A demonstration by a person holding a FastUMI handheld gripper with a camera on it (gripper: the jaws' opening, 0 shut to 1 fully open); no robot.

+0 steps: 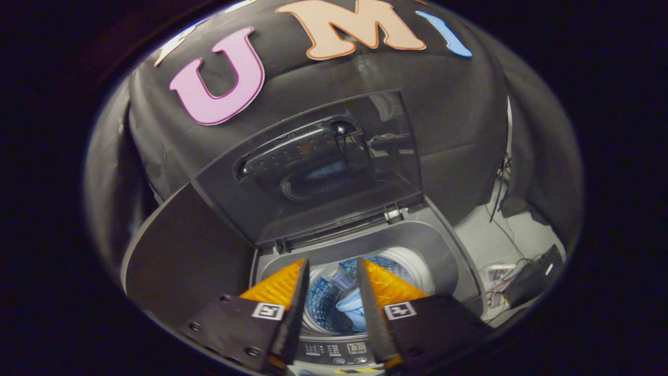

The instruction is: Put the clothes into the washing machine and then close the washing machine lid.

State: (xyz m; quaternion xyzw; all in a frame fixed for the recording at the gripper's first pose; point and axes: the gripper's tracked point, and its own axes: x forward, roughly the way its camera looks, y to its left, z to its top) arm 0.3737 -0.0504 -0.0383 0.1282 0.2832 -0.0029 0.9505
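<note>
gripper (332, 271) parted above drum (412, 263); lid (313, 172) upright

The round drum mouth of the grey top-loading washing machine (417, 245) lies open at twelve o'clock beyond the parted, empty gripper (332, 297); pale blue clothes (350, 308) sit inside. The raised dark glass lid (334, 167) blocks further back.

Top-loading washing machine (449, 261), grey, with control panel at 6 o'clock; lid (313, 172) raised upright at 12 o'clock, its dark window facing forward; pale blue clothes (352, 308) lie inside the perforated drum (321, 303), toward 3 o'clock
</note>
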